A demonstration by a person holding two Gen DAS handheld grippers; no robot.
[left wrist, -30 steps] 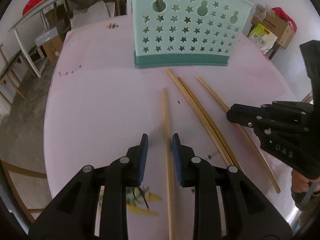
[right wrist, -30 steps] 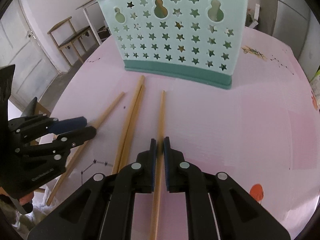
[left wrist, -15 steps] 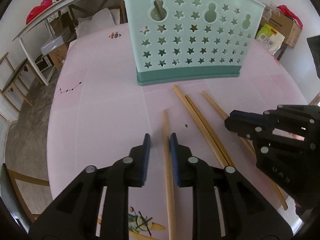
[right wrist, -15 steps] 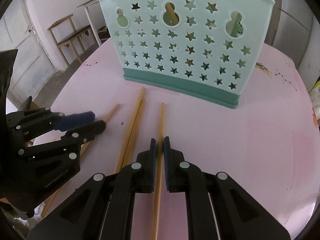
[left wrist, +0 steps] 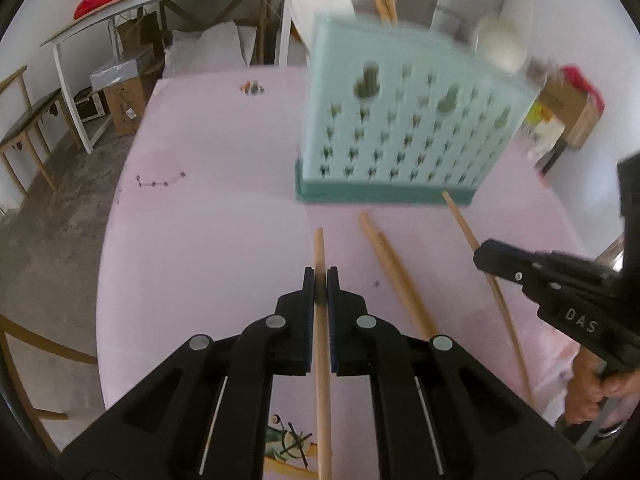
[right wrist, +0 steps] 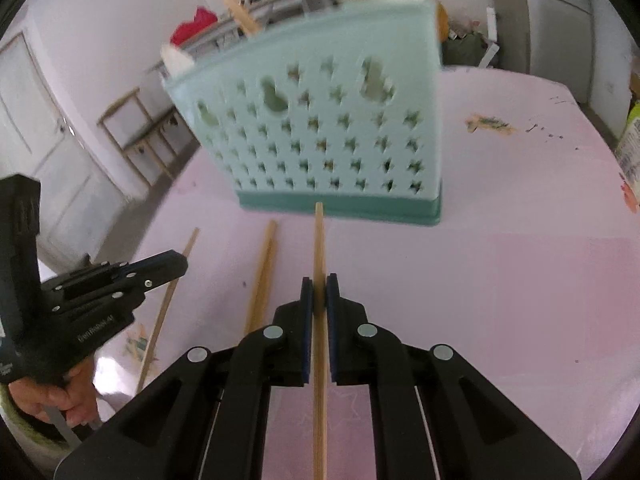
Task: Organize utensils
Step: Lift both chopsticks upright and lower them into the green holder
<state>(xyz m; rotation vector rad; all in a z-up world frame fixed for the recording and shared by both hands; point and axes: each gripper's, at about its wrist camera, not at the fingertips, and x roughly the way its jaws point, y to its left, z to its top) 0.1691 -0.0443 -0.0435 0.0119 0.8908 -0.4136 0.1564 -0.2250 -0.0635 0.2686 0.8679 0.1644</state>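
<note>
Two grippers working side by side over a pink tabletop [left wrist: 208,240], each with one wooden chopstick. Left gripper [left wrist: 320,280]: jaws drawn in tight on a chopstick [left wrist: 322,380] gripped toward its far end, short tip poking forward, long tail running back under the camera. Right gripper [right wrist: 319,286]: jaws likewise nipped hard on its own chopstick [right wrist: 319,240], held further back, tip reaching close to the foot of the teal holder [right wrist: 340,140]. Two more chopsticks [left wrist: 394,276] lying loose together on the tabletop between the grippers, short of the holder. Holder upright at the far side, star-punched, with chopsticks and pale spoon-like heads already standing in it; blurred in both views. Handling judgement: sticks light, stiff, smooth and thin, so prone to pivot or roll between flat pads; off-centre hold likely leaves the long end drooping. Better grip nearer mid-length, square across the stick. Little risk of breakage; slipping out while tipping upright into the holder the main worry.
</note>
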